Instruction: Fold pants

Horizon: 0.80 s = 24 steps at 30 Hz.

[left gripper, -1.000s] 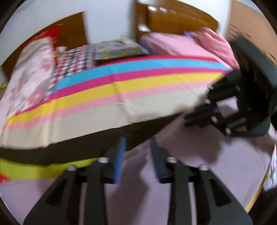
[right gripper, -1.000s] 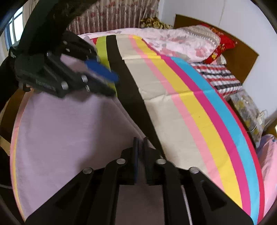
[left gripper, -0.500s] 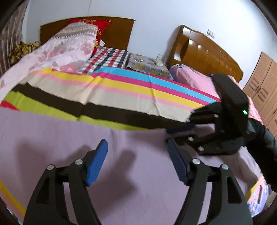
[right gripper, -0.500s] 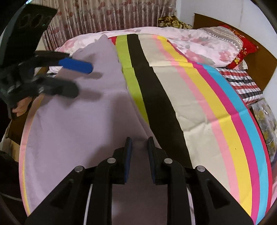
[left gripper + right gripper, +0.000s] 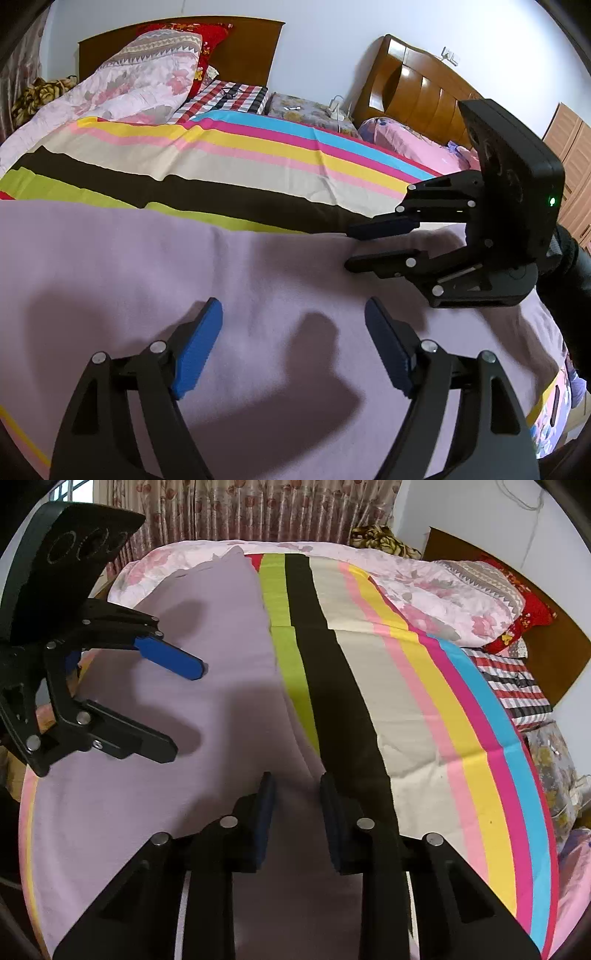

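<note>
Count: 1 lilac pants (image 5: pixel 258 280) spread flat, 1 striped sheet (image 5: pixel 236 162), 2 grippers – left gripper (image 5: pixel 293 343), right gripper (image 5: pixel 297 806). 2 wooden headboards (image 5: pixel 417 92), 1 floral quilt (image 5: pixel 122 88), 1 red pillow (image 5: pixel 207 40), 1 checked pillow (image 5: pixel 229 98).

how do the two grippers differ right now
The left gripper stands wide open, having just been opening; the right gripper shows only a narrow gap. The left one's pads look bright blue; the right one's look darker, in shadow. Both hang over the lilac pants on the striped bed sheet, gripping nothing.
</note>
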Tool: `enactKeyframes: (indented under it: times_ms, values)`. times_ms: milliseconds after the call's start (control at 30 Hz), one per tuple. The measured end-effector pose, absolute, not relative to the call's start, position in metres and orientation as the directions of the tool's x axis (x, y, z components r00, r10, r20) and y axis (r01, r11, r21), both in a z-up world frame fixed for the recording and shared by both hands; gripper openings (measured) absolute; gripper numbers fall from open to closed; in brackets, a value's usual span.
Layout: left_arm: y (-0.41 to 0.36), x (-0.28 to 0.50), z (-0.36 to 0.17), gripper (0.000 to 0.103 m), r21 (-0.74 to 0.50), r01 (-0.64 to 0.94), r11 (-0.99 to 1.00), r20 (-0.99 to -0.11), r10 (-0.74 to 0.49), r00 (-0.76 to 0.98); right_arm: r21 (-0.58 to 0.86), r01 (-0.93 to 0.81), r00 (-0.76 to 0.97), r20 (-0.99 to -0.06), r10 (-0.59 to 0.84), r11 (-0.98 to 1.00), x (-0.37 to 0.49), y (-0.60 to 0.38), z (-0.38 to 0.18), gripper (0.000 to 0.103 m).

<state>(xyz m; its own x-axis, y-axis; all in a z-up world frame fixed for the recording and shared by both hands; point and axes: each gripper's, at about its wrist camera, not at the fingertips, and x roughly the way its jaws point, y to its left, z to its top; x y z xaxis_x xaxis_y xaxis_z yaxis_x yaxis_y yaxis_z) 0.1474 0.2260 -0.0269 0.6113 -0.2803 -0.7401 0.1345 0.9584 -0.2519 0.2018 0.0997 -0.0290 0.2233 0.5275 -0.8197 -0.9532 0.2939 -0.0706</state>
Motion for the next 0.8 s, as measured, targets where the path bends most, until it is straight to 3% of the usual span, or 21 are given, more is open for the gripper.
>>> enactKeyframes:
  times_ms: [233,300,367,500,667,733,800]
  values:
    - [0.226,0.146,-0.030,0.080,-0.244,0.137,0.960,-0.742,-0.276,0.611,0.095,-0.945,0.105,-0.817,0.566,0.312,0.223,0.093,-0.032,0.023]
    - [0.227,0.147,-0.030,0.080,-0.242,0.137,0.960,-0.743,-0.275,0.610,0.059,-0.951,0.132,-0.811,0.570,0.304,0.214,0.094,-0.030,0.009]
    - [0.228,0.148,-0.029,0.080,-0.241,0.137,0.961,-0.744,-0.273,0.610,-0.012,-0.954,0.186,-0.806,0.562,0.299,0.200,0.096,-0.026,0.006]
    - [0.225,0.145,-0.019,0.081,-0.237,0.153,0.959,-0.729,-0.280,0.624,-0.055,-0.946,0.241,-0.776,0.583,0.318,0.196,0.093,-0.006,0.005]
    - [0.224,0.151,-0.031,0.085,-0.215,0.116,0.970,-0.759,-0.241,0.605,-0.061,-0.932,0.260,-0.797,0.545,0.356,0.207,0.101,-0.027,0.005]
    - [0.224,0.149,-0.033,0.085,-0.215,0.119,0.969,-0.753,-0.242,0.611,-0.048,-0.921,0.271,-0.792,0.547,0.386,0.211,0.098,-0.025,0.012]
    - [0.223,0.146,-0.029,0.085,-0.203,0.119,0.972,-0.758,-0.233,0.609,-0.046,-0.912,0.276,-0.803,0.528,0.408,0.210,0.090,-0.020,0.038]
